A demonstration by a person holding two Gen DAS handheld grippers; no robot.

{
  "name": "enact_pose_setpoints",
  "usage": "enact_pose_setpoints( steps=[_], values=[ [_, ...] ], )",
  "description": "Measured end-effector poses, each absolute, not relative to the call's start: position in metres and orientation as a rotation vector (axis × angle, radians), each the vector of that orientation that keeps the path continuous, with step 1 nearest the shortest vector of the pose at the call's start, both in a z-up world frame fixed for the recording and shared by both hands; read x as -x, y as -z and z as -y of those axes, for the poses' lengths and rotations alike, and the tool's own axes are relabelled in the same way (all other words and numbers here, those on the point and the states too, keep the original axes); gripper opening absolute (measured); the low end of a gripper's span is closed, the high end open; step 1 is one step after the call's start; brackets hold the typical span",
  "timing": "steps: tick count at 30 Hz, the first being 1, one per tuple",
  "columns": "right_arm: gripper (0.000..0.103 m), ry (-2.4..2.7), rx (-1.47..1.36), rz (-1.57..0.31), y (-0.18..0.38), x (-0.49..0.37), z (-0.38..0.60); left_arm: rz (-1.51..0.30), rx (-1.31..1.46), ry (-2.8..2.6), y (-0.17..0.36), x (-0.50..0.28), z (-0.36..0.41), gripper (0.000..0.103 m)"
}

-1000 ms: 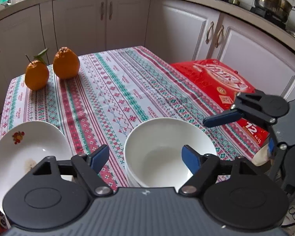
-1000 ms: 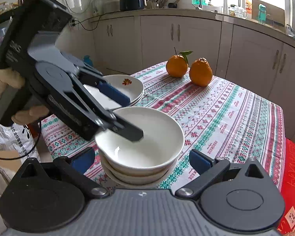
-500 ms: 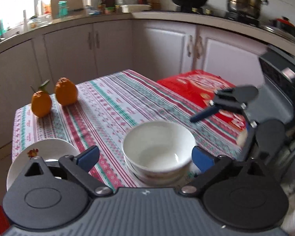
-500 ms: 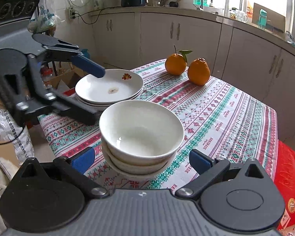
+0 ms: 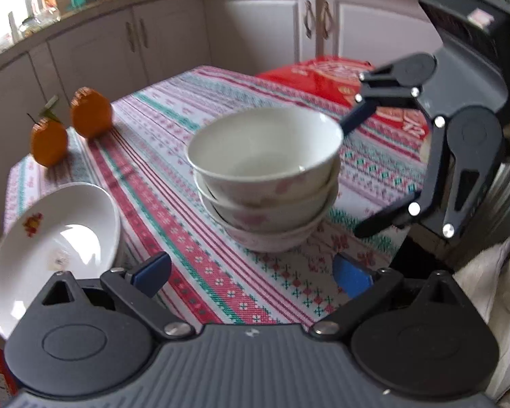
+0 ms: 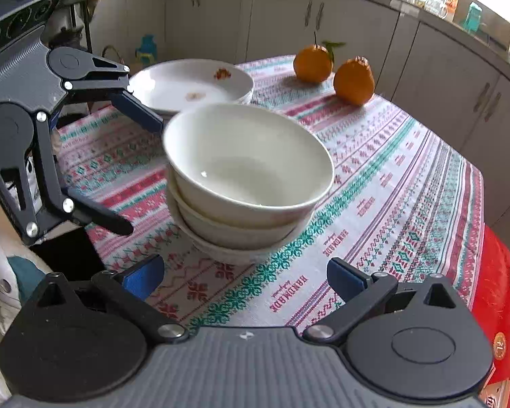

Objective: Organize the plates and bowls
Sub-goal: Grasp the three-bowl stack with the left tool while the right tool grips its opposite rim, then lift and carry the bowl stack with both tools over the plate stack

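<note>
Beside the stacked bowls (image 6: pixel 248 176), left gripper (image 6: pixel 142 173) tilted down, spread, empty; right gripper (image 6: pixel 244 277) likewise spread.

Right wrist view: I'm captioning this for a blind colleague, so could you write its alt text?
A stack of white bowls sits on a patterned tablecloth, between the open right hand-held gripper in the foreground and the open left hand-held gripper at the left. Behind are stacked plates and two oranges.
</note>
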State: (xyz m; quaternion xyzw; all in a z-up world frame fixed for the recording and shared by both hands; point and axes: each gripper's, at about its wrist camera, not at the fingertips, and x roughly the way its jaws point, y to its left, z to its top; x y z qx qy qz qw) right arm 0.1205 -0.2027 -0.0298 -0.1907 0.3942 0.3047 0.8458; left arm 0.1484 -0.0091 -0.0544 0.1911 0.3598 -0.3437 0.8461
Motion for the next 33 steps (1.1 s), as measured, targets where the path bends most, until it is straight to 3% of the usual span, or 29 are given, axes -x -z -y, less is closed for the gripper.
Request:
enact_pose_setpoints(
  steps=[16,28,33],
  values=[
    [0.103,-0.803,0.563,-0.872,0.050,-0.164,0.186,-0.780,-0.549,0.915,0.071,-0.183,0.031,0.100],
    [0.102,-0.937,0.633,-0.893,0.044,-0.176,0.178,-0.792,-0.580,1.018,0.068,-0.199,0.033,0.090],
    [0.097,-0.959,0.628,-0.911,0.044,-0.179,0.179,-0.805,-0.567,1.043,0.070,-0.201,0.034,0.086]
  ],
)
